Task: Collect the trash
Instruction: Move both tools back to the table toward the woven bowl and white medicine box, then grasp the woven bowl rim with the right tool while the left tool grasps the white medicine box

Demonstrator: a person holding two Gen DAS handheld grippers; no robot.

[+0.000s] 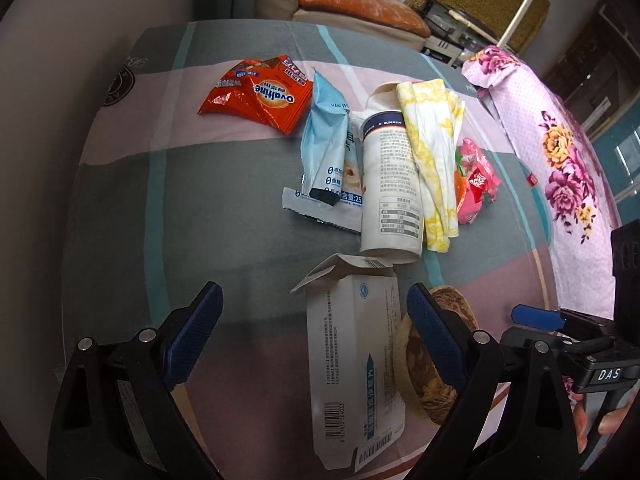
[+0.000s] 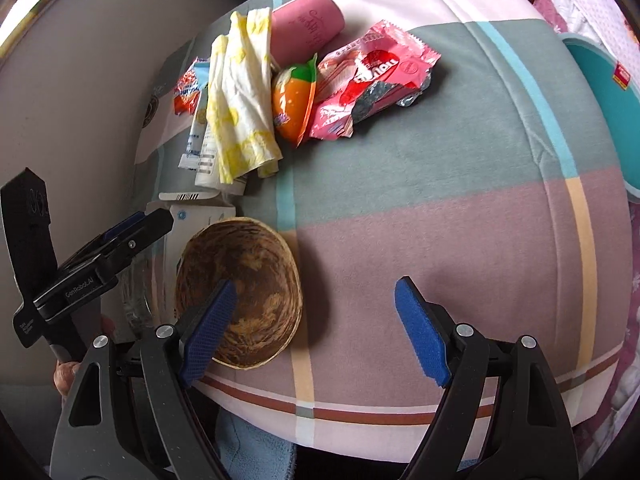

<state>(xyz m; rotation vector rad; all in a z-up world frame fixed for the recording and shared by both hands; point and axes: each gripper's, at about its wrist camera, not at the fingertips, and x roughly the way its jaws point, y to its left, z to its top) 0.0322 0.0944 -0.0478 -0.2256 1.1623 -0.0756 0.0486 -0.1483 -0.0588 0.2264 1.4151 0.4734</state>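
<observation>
Trash lies on a checked cloth table [image 1: 224, 208]. In the left wrist view: an orange Ovaltine wrapper [image 1: 260, 94], a light-blue wrapper [image 1: 326, 144], a white tube [image 1: 392, 184], a yellow-white tissue [image 1: 434, 160], a pink wrapper [image 1: 478, 182], a flattened white box [image 1: 356, 364] and a brown bowl [image 1: 444, 364]. My left gripper [image 1: 316, 336] is open, over the white box. My right gripper [image 2: 316, 324] is open and empty, its left finger over the bowl [image 2: 244, 288]. The pink wrapper [image 2: 372, 76], an orange packet [image 2: 294, 100] and the tissue [image 2: 244, 100] lie beyond it.
A pink case [image 2: 306, 26] lies behind the tissue. A teal basin [image 2: 604, 108] sits at the table's right edge. A pink floral cloth [image 1: 560, 152] lies to the right. A sofa cushion [image 1: 360, 4] is behind the table.
</observation>
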